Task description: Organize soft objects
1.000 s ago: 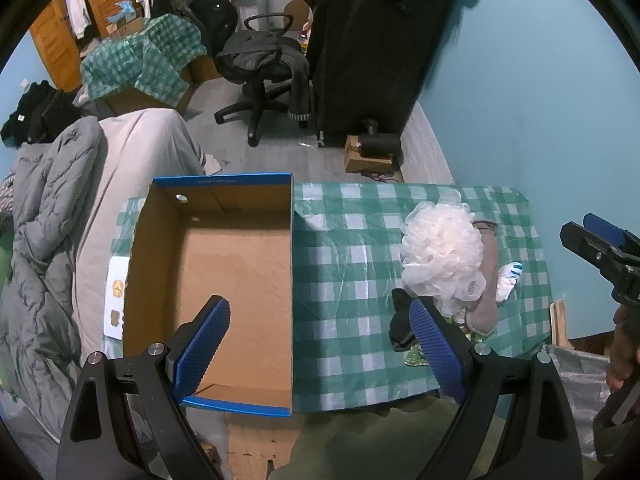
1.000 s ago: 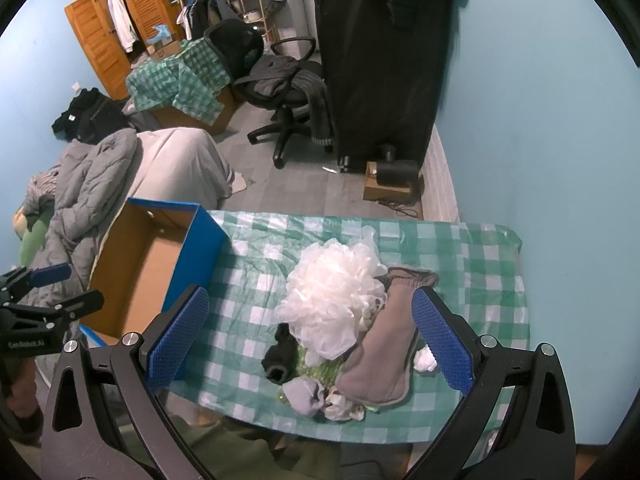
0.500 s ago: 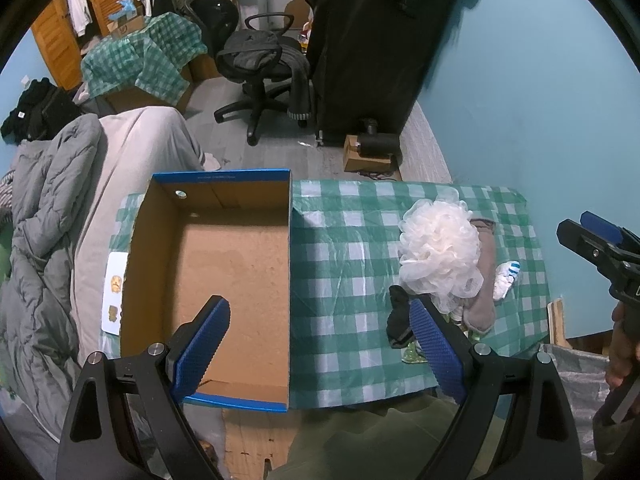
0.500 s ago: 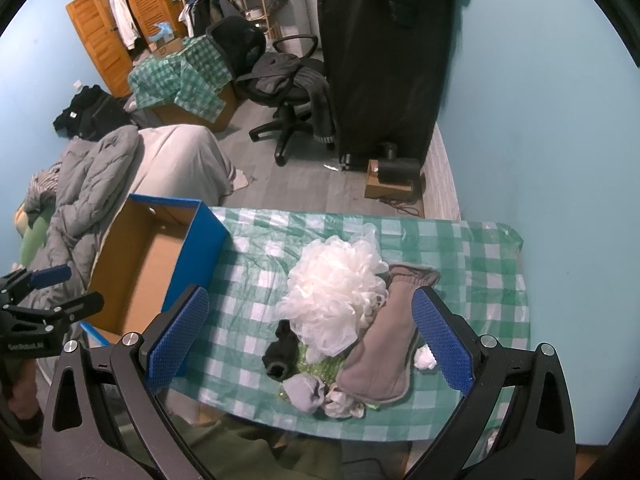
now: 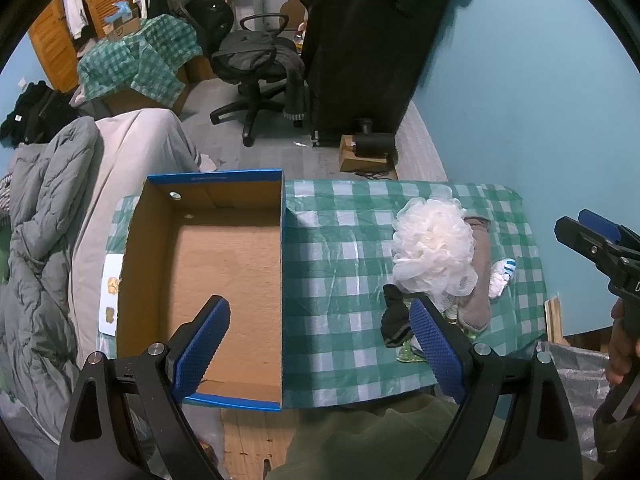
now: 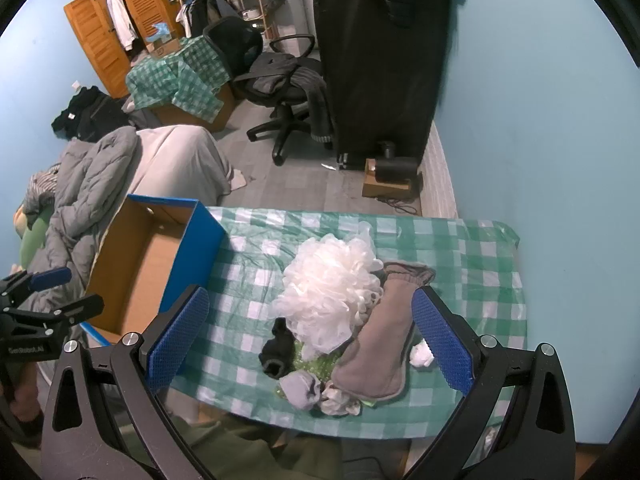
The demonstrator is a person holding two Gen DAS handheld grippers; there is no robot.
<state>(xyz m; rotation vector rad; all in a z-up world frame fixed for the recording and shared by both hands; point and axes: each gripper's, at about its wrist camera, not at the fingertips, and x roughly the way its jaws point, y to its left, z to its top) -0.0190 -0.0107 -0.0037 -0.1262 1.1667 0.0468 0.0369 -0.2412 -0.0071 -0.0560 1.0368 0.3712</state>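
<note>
While both hand-held grippers hang above the counter (image 6: 480, 248) with jaws wide apart and nothing between them, almost nothing has changed over the last second: each view has drifted back only a touch, and the pile has not been touched. Below and ahead of the right hand-held gripper (image 6: 310, 338) lies the heap of soft things: the white mesh pouf (image 6: 330, 300), the grey-brown mitt (image 6: 380, 344) leaning against its right side, a black sock (image 6: 276, 350) just left of it, and small balled socks (image 6: 306, 388) nearest the jaws. Under the left hand-held gripper (image 5: 320, 350) sits the blue cardboard box (image 5: 224, 264), with nothing in it. So I judge the sorting has not begun; the right hand-held gripper looks best placed to reach down first.
</note>
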